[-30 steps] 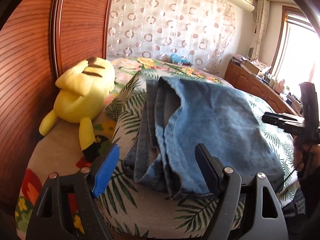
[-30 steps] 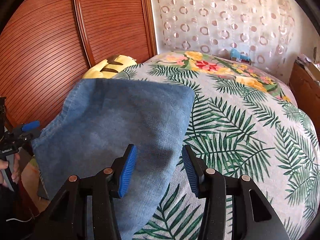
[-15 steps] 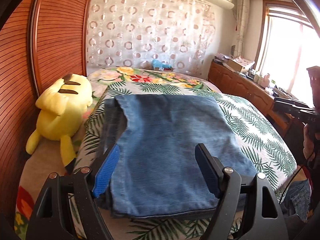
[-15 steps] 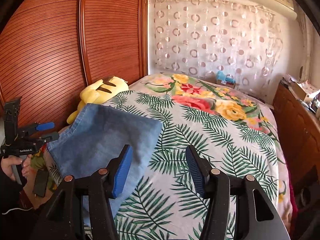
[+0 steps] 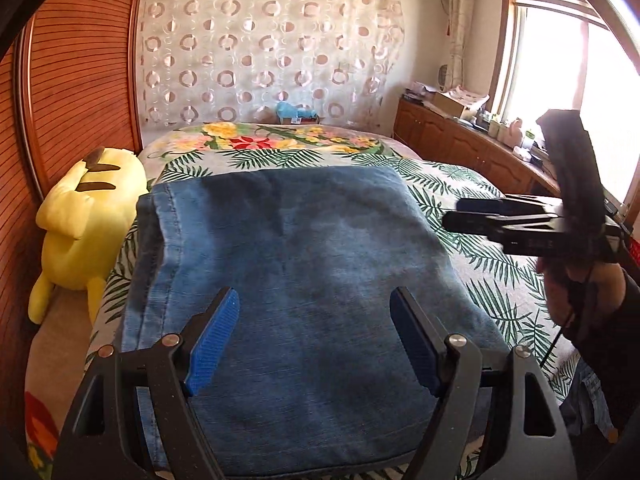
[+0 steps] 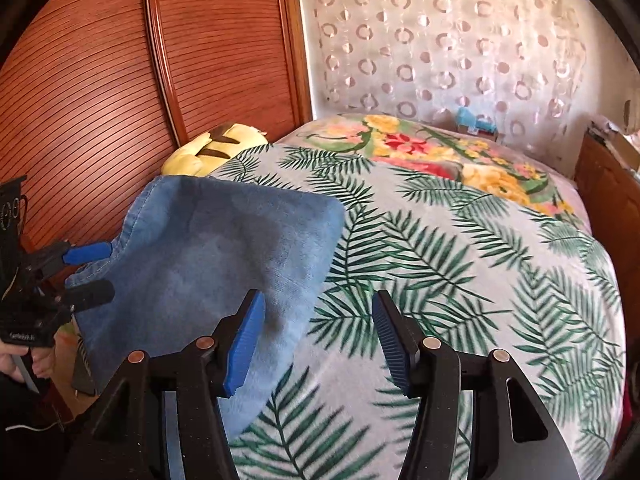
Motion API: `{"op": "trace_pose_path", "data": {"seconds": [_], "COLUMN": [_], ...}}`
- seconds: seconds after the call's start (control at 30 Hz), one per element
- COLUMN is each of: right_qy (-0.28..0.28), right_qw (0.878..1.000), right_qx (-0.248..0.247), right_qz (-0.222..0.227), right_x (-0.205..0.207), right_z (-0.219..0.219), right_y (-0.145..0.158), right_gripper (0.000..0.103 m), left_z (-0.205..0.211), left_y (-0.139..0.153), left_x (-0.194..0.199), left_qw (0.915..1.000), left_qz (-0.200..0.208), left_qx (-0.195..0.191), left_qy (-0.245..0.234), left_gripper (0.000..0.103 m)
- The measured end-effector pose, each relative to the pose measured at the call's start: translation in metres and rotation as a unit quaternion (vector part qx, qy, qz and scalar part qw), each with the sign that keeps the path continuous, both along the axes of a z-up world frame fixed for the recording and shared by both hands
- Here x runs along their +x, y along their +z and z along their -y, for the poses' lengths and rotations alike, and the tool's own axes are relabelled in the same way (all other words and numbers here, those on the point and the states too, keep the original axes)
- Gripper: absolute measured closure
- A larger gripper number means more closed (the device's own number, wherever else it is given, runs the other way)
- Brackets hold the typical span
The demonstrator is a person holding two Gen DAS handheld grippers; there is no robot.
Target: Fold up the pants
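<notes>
The blue jeans (image 5: pixel 312 240) lie folded into a flat rectangle on the leaf-print blanket (image 5: pixel 480 264), with stacked hems along their left side. My left gripper (image 5: pixel 315 296) hovers open over the near half of the jeans, pinching nothing. In the right wrist view the jeans (image 6: pixel 224 252) fill the left, and my right gripper (image 6: pixel 318 296) stands open over their right edge and the blanket (image 6: pixel 460 260), its pads on nothing. Each view shows the other tool: the right gripper (image 5: pixel 460 212) in a hand at the right, the left gripper (image 6: pixel 100 272) at the jeans' near-left corner.
A yellow plush toy (image 5: pixel 84 216) leans between the bed and the slatted wooden wardrobe (image 5: pixel 80 80) on the left. A small blue toy (image 5: pixel 296 112) sits at the bed's far end by the curtain. A wooden dresser (image 5: pixel 460 148) with clutter runs under the window on the right.
The jeans, rumpled and bunched a second ago, now lie flat and square. The left wrist view has swung from their left edge to their middle. The right gripper's jaws stand slightly wider.
</notes>
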State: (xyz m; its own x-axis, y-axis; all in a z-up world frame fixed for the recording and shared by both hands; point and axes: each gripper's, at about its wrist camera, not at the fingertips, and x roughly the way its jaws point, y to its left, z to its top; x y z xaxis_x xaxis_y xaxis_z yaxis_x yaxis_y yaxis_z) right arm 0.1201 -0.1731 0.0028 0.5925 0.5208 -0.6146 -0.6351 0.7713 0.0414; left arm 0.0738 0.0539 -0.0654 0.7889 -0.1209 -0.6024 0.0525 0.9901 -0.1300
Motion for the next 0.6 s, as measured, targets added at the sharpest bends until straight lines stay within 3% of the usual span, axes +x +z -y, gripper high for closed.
{"op": "trace_pose_path", "data": {"seconds": [0.23, 0.6], "right_qy": [-0.01, -0.005], "right_qw": [0.999, 0.997], "right_qx": [-0.004, 0.003], "right_qz": [-0.035, -0.078], "right_x": [0.039, 0.066], "right_z": [-0.021, -0.047], "right_y": [-0.015, -0.03], "right_gripper": [0.045, 0.045], "left_z": [0.003, 0.004], "left_y": [-0.001, -0.009], "left_x": [0.0, -0.003], "left_qw": [1.0, 0.9999], "left_qz": [-0.001, -0.01], "left_qx": [-0.002, -0.01], "left_qy": [-0.004, -0.003], "left_gripper": [0.025, 0.025]}}
